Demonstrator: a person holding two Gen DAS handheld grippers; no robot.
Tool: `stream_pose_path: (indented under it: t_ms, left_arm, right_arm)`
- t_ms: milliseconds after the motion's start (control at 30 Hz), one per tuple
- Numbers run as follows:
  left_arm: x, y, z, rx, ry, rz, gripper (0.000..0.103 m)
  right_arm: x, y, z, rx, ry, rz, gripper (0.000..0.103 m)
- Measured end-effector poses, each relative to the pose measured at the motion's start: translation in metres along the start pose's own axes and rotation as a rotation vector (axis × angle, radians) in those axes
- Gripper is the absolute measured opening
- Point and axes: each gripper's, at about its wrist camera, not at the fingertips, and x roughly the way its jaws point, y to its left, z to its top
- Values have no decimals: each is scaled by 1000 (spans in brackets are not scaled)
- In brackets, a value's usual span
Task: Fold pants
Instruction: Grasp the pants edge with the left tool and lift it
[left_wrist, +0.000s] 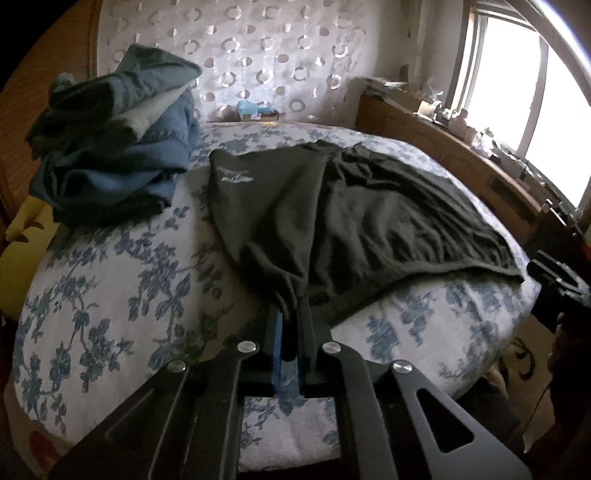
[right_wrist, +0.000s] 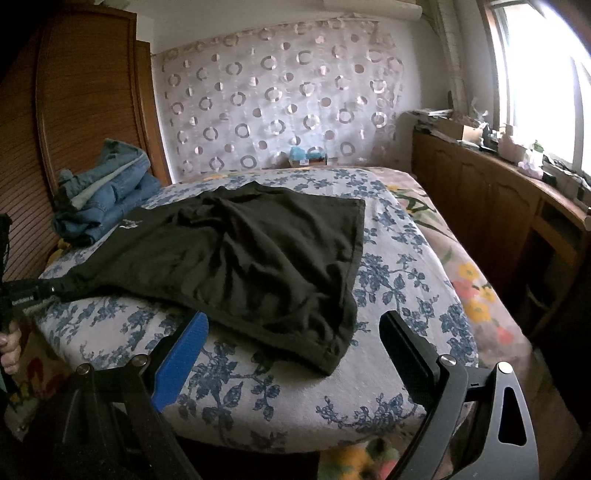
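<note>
Dark charcoal fabric pants (right_wrist: 251, 254) lie rumpled across my white bedspread with blue flowers (right_wrist: 399, 266), filling its middle. My left gripper (left_wrist: 291, 310) is pinched tight on a bunched corner of them at six o'clock in its view. My right gripper (right_wrist: 295, 332) stands wide, holding nothing, the near hem between its fingers. Folded blue denim jeans (right_wrist: 107, 195) sit at ten o'clock.
</note>
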Motion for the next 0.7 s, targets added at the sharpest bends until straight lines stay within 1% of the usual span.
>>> stream_pose_path:
  t_ms: [233,433,567,700]
  left_arm:
    - [-9,-25,24,44,-47,-38,5]
    - [-15,-63,51,101,-79,-99,5]
    - [-12,-91,68,140,-88,-140,5]
    - [-1,-122,83,156,-65,-213,5]
  right_arm:
    - [-3,-7,-2,20,-4,-2,94]
    - [-7,-16,-3,39,-9,0,94]
    - [-10,-21,-1,47,-18,-2,94]
    - [-14,-29,0,70,-34,0,94]
